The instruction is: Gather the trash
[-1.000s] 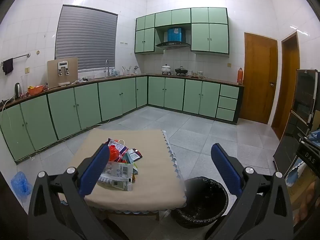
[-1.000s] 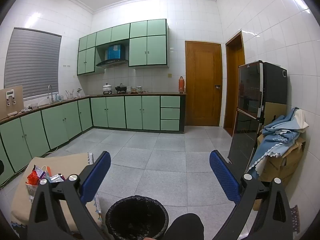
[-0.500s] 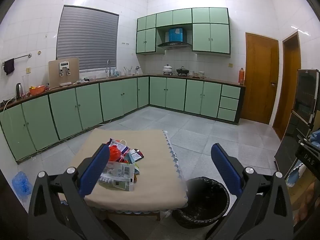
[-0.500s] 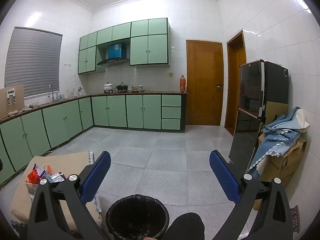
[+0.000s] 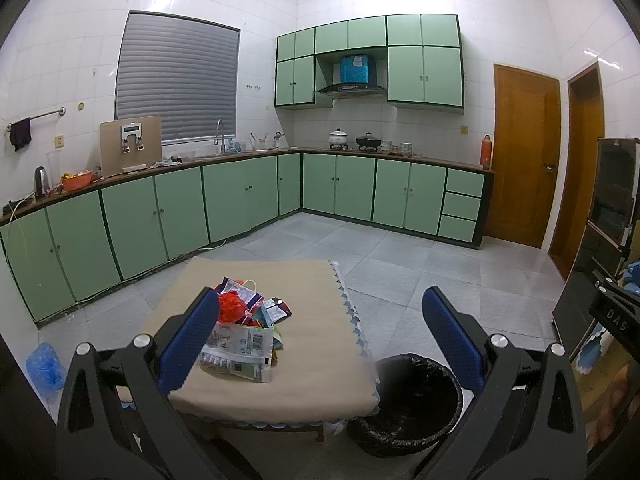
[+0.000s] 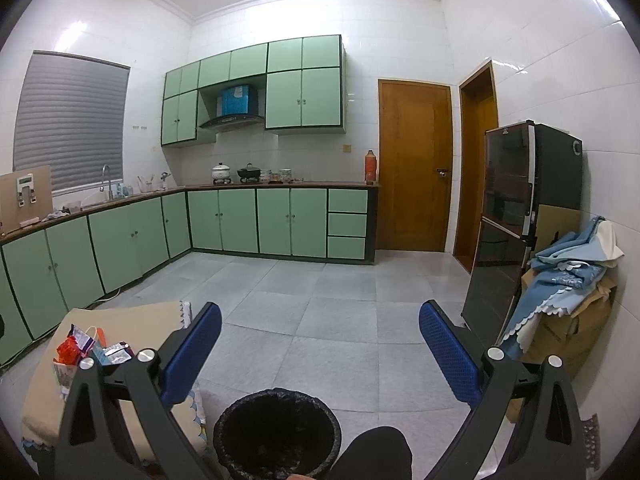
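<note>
A pile of trash (image 5: 244,328), wrappers, a white packet and red crumpled plastic, lies on a low table with a beige cloth (image 5: 312,364). The same trash pile (image 6: 90,348) shows at the left of the right wrist view. A black-lined trash bin (image 5: 408,404) stands on the floor right of the table, and the bin (image 6: 276,428) sits just below the right gripper. My left gripper (image 5: 320,308) hangs open above the table's near side, its left finger in front of the pile. My right gripper (image 6: 320,324) is open and holds nothing.
Green cabinets (image 5: 240,200) line the left and back walls under a cluttered counter. A dark fridge (image 6: 516,220) and a box draped with blue cloth (image 6: 568,280) stand at the right. Two wooden doors (image 6: 414,166) are behind. A person's dark knee (image 6: 376,452) is near the bin.
Both views have drifted slightly; the table and bin sit marginally lower and closer. Both grippers stay open and hold nothing.
</note>
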`<state>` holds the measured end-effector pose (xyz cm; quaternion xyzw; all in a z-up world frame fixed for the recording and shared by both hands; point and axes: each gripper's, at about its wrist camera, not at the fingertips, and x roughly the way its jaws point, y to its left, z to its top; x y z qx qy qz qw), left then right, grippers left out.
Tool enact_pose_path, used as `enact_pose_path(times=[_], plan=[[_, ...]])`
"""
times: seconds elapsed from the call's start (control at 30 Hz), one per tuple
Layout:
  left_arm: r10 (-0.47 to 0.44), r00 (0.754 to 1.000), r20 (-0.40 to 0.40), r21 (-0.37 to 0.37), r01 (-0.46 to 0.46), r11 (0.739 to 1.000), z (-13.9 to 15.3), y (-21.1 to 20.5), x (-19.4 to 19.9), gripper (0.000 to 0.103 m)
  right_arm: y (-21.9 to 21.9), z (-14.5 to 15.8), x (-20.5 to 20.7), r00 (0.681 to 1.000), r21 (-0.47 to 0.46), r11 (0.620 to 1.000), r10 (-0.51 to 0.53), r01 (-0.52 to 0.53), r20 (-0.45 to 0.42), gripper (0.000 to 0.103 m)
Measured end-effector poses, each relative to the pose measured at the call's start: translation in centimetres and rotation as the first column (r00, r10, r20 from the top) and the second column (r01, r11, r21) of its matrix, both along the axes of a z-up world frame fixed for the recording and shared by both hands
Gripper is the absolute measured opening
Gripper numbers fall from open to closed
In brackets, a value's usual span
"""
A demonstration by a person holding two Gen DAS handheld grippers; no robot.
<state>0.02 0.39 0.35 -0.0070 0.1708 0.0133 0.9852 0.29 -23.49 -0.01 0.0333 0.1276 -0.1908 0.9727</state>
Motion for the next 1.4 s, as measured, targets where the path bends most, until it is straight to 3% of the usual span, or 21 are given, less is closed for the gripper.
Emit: enact_pose_path(times=[1.4], plan=[[0.007,1.0,0.002,0.004,-0.007,1.0,0.5,0.16,-0.49,0.098,0.43,-0.16,-0.18,1.0,-0.004,1.0,0.02,-0.02,-0.004,0.097]])
